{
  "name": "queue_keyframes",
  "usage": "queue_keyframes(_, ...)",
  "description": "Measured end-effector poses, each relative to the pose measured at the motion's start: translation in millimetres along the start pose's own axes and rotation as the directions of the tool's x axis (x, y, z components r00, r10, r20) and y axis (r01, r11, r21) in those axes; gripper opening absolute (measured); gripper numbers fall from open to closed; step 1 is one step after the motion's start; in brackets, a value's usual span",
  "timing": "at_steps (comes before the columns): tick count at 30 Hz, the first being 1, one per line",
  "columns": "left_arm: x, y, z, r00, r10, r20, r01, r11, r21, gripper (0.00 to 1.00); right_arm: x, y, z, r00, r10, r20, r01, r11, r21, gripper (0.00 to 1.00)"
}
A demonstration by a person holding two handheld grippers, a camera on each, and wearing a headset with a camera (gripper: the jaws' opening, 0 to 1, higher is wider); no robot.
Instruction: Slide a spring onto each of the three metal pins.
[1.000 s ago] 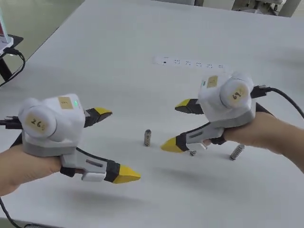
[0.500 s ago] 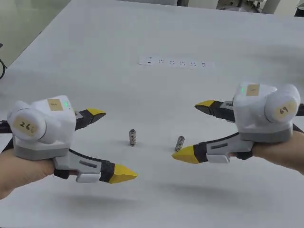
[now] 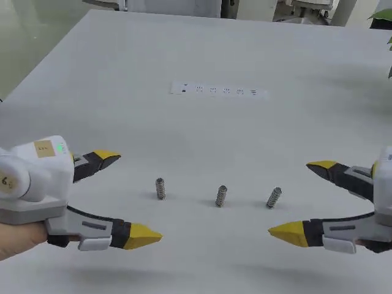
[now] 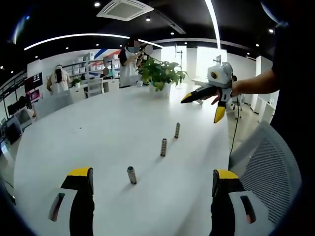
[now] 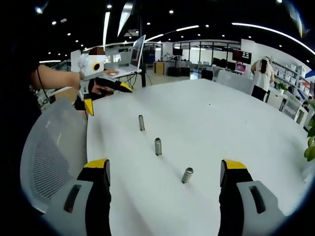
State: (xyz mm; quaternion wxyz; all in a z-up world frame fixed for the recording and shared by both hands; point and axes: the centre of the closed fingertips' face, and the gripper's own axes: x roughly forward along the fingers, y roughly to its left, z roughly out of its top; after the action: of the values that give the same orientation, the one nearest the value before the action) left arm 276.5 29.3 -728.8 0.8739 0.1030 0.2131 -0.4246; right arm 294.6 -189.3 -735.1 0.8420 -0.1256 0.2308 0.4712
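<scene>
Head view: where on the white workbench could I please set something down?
Bare: the wide stretch between the flat white socket strip and the three coiled metal springs. Crowded: that row, flanked by the left gripper and right gripper.

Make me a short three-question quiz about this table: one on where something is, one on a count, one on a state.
1. Where do the springs stand?
A. In a row between the two grippers
B. In a pile at the far edge
C. Inside a box

2. How many springs are on the table?
A. Two
B. Three
C. Five

3. How are the left gripper and the right gripper?
A. Both open and empty
B. Both shut on a spring
C. One open, one shut

Answers:
1 A: they stand in a line, with a gripper off each end.
2 B: the head view shows three.
3 A: each gripper's jaws are wide apart with nothing between them.
</scene>
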Motion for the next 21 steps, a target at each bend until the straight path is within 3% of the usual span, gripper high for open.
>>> queue_keyframes(7,-7.8,-0.5,2.0,0.9997,0.025,0.008,-0.025,0.999,-0.028,0.98,-7.0,2.6,-14.6,1.0,-0.01,0.001,0.01,0.999,0.032,0.99)
queue_keyframes(18,-16.7,-2.0,4.2,0.9978,0.062,0.024,-0.06,0.996,-0.064,0.98,2.2,0.1,-1.3,0.998,-0.04,0.048,0.035,0.993,0.115,0.99)
queue_keyframes(20,-17.5,-1.0,2.9,0.9976,0.066,0.022,-0.064,0.996,-0.069,0.98,1.1,-0.1,-4.7,0.9991,-0.038,0.019,0.035,0.993,0.115,0.99)
queue_keyframes(21,-17.6,-0.6,2.1,0.9975,0.068,0.02,-0.067,0.995,-0.072,0.98,-0.5,-0.8,-12.3,0.9989,-0.037,-0.03,0.04,0.993,0.111,0.99)
